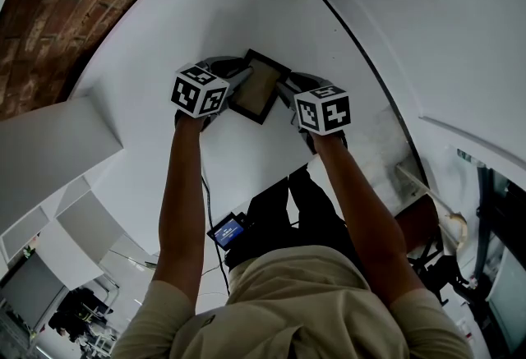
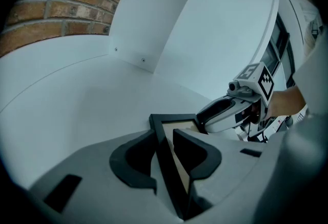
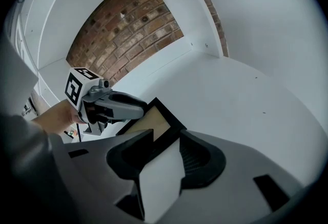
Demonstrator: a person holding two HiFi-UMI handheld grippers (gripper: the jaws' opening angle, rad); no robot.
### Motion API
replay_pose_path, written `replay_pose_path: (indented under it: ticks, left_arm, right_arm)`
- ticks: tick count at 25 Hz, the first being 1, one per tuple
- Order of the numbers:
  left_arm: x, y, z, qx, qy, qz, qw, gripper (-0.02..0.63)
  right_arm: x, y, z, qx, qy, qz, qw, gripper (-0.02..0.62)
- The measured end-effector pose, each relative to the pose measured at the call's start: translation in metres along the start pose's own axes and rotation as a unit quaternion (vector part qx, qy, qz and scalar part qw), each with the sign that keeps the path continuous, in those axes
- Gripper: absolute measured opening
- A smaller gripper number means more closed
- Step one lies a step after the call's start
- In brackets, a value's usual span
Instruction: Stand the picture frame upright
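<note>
Pic frame sides hidden by L claw, R claw.

1. The frame is a rectangle with a black border round a plain tan panel.
2. It is seen over a white worktop, near the inner corner where the white walls meet.
3. It is tilted, with its tan face turned up and one corner pointed toward the back wall.
4. One side of it is clamped between the jaws of the left claw.
5. Its opposite side lies at the tips of the right claw, whose jaws stand apart and are not pressed on it.
6. Whether its lower edge touches the worktop cannot be told.
</note>
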State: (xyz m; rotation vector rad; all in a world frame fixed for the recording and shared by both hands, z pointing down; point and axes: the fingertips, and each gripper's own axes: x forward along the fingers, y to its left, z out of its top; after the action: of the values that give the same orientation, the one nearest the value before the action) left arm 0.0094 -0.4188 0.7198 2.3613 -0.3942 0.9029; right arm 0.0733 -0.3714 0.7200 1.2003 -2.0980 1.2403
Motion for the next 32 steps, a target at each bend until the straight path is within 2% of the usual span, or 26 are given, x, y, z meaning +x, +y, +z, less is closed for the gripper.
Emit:
replay_pose_path:
  ticks: [9,16,24,32]
  left_arm:
    - [-0.026,-0.007,0.013,-0.014,-0.052,0.009,0.9985,0.094]
    - [-0.054,-0.011,0.029,-0.031,-0.108,0.021,0.9935,0.094]
    - [-0.08,-0.021,0.037,-0.03,-0.138,0.033,0.9895,0.094]
    - [-0.097,-0.035,0.039,-0.024,-0.17,0.055,0.9836,0.094]
  right_arm:
    - [-0.017,0.018,0.023,-0.044,-0.039,0.002,0.998,0.138]
    - [-0.03,0.035,0.049,-0.077,-0.074,0.002,0.994,0.138]
    - [-0.048,0.057,0.073,-0.115,-0.106,0.002,0.988,0.138]
    - [-0.064,0.073,0.078,-0.135,-0.131,0.011,0.982,0.138]
